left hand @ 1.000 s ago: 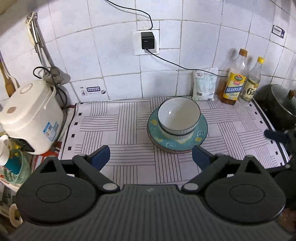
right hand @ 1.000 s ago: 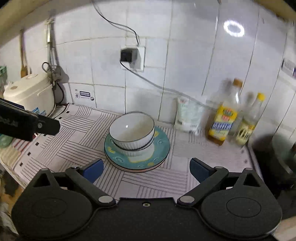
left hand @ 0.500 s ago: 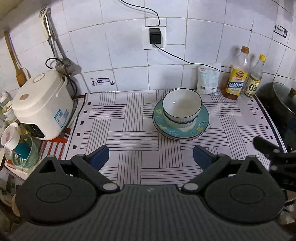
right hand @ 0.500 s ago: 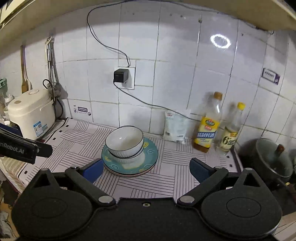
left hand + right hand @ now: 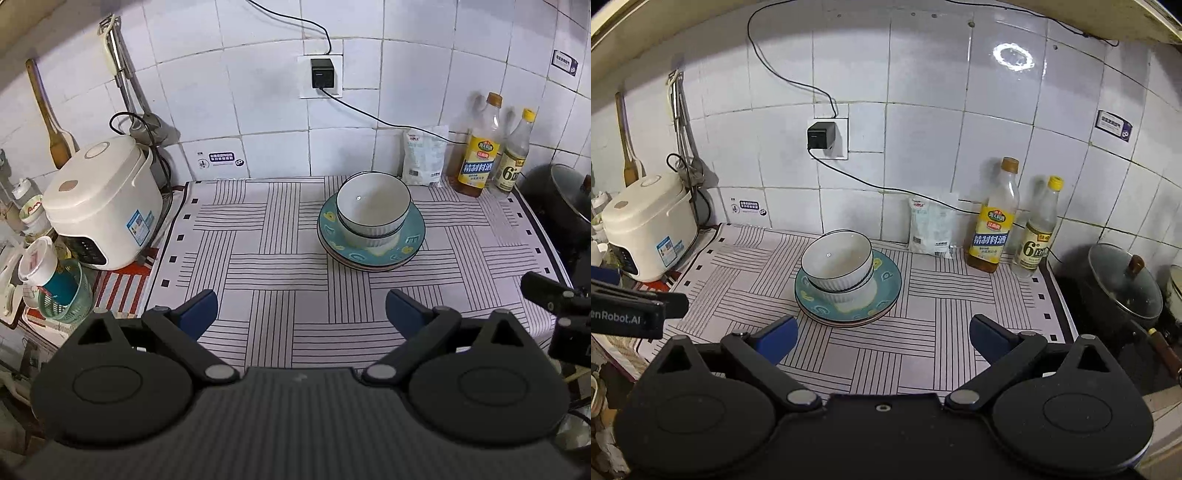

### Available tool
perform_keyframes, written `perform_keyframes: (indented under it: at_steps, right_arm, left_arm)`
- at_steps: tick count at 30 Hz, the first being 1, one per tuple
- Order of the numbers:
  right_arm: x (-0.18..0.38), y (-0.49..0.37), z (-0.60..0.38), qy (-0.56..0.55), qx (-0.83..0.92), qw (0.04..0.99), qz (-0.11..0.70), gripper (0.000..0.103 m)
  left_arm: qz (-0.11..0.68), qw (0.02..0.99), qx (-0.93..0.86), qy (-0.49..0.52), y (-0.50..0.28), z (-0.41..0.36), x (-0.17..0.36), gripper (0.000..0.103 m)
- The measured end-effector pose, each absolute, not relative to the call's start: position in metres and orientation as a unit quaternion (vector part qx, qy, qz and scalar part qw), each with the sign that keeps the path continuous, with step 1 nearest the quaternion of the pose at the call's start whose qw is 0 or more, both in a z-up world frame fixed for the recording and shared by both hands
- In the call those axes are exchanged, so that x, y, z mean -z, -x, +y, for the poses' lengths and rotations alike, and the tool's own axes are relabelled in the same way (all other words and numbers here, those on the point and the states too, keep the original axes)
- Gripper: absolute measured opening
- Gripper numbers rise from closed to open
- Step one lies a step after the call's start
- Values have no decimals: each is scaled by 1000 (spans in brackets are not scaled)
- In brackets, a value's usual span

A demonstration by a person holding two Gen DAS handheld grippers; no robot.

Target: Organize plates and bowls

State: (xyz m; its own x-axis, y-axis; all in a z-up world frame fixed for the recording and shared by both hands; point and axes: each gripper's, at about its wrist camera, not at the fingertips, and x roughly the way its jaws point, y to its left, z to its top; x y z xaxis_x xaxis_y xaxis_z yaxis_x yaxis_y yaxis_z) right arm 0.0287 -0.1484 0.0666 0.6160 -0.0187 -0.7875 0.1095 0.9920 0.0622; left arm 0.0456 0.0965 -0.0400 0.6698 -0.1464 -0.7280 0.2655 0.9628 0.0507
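Observation:
Two white ribbed bowls [image 5: 373, 208] [image 5: 836, 262] sit nested on a teal patterned plate [image 5: 412, 245] [image 5: 886, 280], which lies on another plate, all on the striped mat [image 5: 277, 266] [image 5: 923, 295]. My left gripper [image 5: 301, 308] hangs open well in front of the stack, nothing between its blue fingers. My right gripper [image 5: 882, 336] is open too, just in front of and right of the stack, empty. Each gripper shows at the edge of the other's view.
A white rice cooker [image 5: 99, 199] [image 5: 648, 223] stands at the left. Two bottles [image 5: 480, 147] [image 5: 995, 218] and a white bag [image 5: 423, 158] line the tiled back wall. A lidded black pot [image 5: 1123, 288] sits at the right. Cups and a teal basket [image 5: 66, 295] crowd the left edge.
Both grippers have drawn back and up from the stack, which looks smaller and farther now. Both stay open and empty. The bowls and plates have not moved.

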Motion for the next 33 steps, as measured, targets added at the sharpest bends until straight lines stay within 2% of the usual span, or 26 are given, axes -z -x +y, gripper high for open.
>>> perform_keyframes:
  at_steps: [19, 33]
  right_arm:
    - [-61, -12, -156, -52, 60, 908, 410, 101]
    - [-57, 7, -148, -25, 53, 933, 355, 101]
  left_arm:
    - [367, 922, 109, -58, -31, 100, 45, 99]
    - [355, 927, 103, -62, -21, 97, 62, 99]
